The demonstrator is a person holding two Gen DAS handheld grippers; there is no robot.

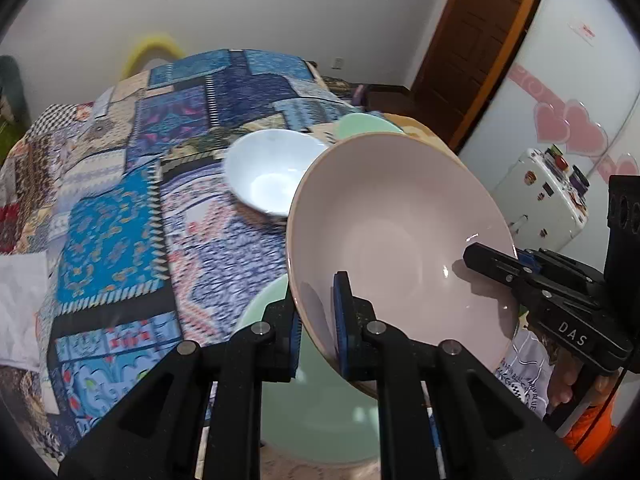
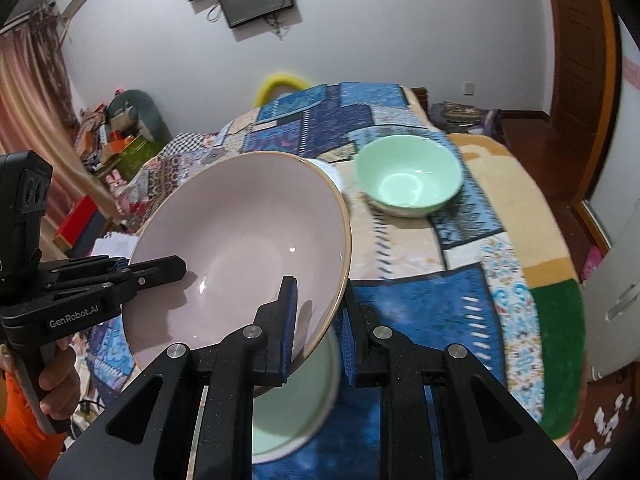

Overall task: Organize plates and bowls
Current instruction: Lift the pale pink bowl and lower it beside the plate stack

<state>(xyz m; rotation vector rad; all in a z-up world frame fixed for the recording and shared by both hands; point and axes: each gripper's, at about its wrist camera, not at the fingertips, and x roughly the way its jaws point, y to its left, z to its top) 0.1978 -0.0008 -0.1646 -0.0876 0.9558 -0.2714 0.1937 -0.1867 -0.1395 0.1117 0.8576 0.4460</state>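
**Pink bowl, held on two sides above a patterned cover**

Item 1. Large pink bowl [image 1: 400, 236], tan-edged rim, glossy inside. Tilted, lifted clear of the surface. Held at opposite parts of its rim by both grippers.

Item 2. Left gripper [image 1: 318, 320], black with blue pads. Jaws clamped on the near rim of the pink bowl, one finger inside the wall and one outside. In the right wrist view it reaches in from the left edge, with a hand [image 2: 56, 388] on its grip.

Item 3. Right gripper [image 2: 318, 328], same make. Jaws clamped on the bowl's rim, one pad inside, one outside. In the left wrist view it enters from the right.

Item 4. Green plate [image 1: 320, 408], lying under the raised pink bowl, partly hidden by it.

Item 5. White bowl [image 1: 272, 172], upright, beyond the pink bowl.

Item 6. Green bowl [image 2: 408, 178], upright, further back, apart from the white bowl.

Item 7. Patchwork cover [image 1: 132, 216], blue and beige, bearing the plate and both resting bowls.
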